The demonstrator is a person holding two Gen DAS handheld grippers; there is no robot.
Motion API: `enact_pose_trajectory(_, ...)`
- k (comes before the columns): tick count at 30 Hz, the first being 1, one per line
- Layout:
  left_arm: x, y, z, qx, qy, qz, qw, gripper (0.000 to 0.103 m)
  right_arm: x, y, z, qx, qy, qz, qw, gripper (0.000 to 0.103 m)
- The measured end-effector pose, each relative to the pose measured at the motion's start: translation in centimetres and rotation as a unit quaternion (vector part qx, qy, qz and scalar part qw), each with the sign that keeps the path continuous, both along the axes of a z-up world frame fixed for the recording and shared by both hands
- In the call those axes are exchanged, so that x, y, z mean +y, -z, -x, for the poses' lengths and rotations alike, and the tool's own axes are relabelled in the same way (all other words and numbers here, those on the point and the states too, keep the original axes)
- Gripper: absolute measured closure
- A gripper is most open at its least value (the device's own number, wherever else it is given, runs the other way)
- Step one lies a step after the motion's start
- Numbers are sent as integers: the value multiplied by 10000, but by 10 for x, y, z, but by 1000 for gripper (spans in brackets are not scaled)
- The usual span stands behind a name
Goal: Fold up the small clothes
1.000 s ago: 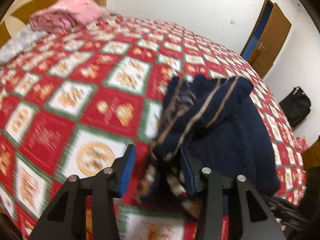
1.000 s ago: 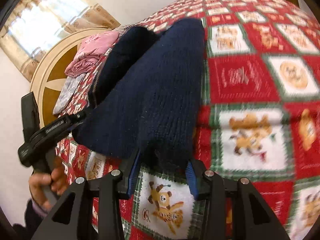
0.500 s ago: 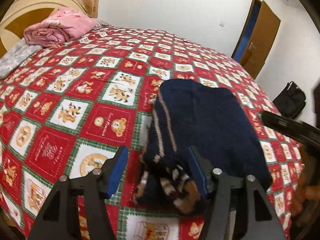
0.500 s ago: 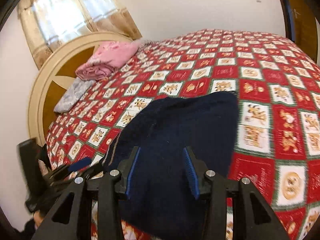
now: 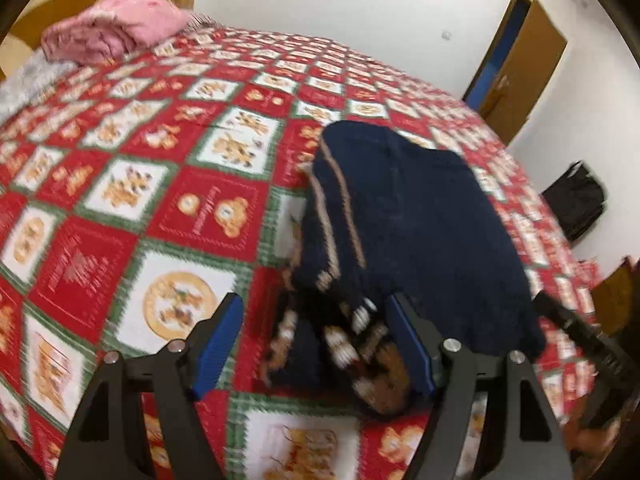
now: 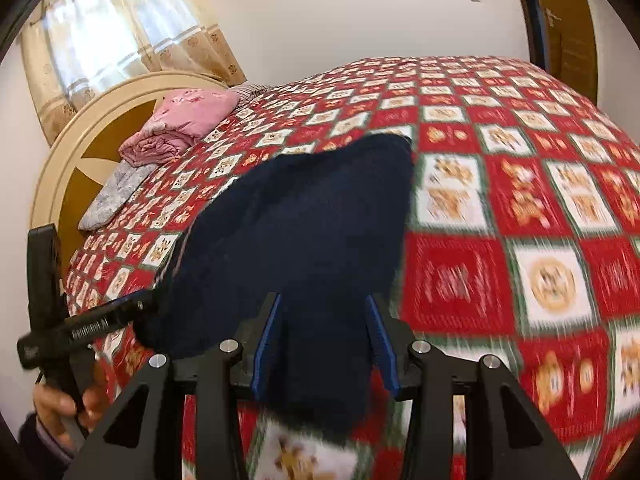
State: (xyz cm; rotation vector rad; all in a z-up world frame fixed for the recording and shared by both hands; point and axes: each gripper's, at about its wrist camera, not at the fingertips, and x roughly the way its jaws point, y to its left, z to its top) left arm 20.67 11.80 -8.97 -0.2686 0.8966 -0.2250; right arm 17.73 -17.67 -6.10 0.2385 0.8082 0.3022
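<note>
A navy knit sweater with tan stripes lies folded on the red patchwork bedspread. Its patterned near end sits between the jaws of my left gripper, which are opening. The left pad stands clear of the cloth and the right pad is at its edge. In the right wrist view the sweater narrows into my right gripper, whose pads close on the near edge, with cloth hanging past them. A hand holds the left gripper's handle at the lower left.
A folded pink blanket and a grey pillow lie by the round headboard. A brown door and a black bag stand beyond the bed's far side. Bare bedspread stretches left and right of the sweater.
The left jaws have widened and let go of the striped end. The sweater, bunched and raised a second ago, now lies flat and folded. The right wrist view tilted up, then back down.
</note>
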Motion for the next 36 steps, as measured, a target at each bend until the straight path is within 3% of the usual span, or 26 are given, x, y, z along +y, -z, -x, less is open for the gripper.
enact_pose_trajectory(1, 3, 0, 4, 4, 44, 155, 9999, 26, -4, 2, 4, 17, 12, -77, 10000, 55)
enact_pose_trajectory(2, 5, 0, 7, 25, 48, 278, 9996, 23, -10, 5, 9, 69, 19, -224, 9997, 44)
enact_pose_trajectory(4, 4, -1, 9, 42, 62, 404, 9992, 21, -14, 11, 13, 181, 45, -410, 9990, 34)
enact_pose_trajectory(13, -37, 8, -10, 277, 223, 8, 9994, 22, -10, 45, 5, 571, 92, -888, 9944, 34)
enact_pose_trajectory(14, -41, 9, -11, 277, 233, -82, 9993, 23, -8, 50, 2, 669, 86, -915, 9935, 39)
enact_pose_trajectory(16, -46, 10, -13, 275, 224, -283, 9990, 30, 1, 63, -4, 951, -74, -1211, 9881, 57)
enact_pose_trajectory(18, -40, 8, -15, 268, 139, -265, 9992, 56, 12, 57, -2, 805, -51, -907, 9926, 62)
enact_pose_trajectory(20, -27, 5, -18, 250, 112, -66, 9996, 75, 20, 49, 1, 719, -124, -754, 9945, 66)
enact_pose_trajectory(24, -13, 1, -24, 203, 22, 63, 9998, 79, 32, 48, 5, 755, -319, -925, 9923, 67)
enact_pose_trajectory(28, -8, 6, -27, 242, 30, 143, 9996, 78, 32, 60, 6, 823, -360, -846, 9924, 67)
enact_pose_trajectory(31, 3, 15, -24, 357, 68, 490, 9981, 71, 24, 68, 8, 969, -391, -978, 9897, 67)
enact_pose_trajectory(34, 21, 19, -20, 468, -74, 774, 9959, 48, 24, 64, 16, 960, -609, -733, 9908, 67)
enact_pose_trajectory(35, 23, 17, -18, 460, -166, 712, 9963, 35, 25, 63, 18, 932, -659, -661, 9913, 67)
enact_pose_trajectory(36, 25, 13, -15, 402, -222, 604, 9971, 32, 24, 59, 22, 886, -701, -608, 9917, 67)
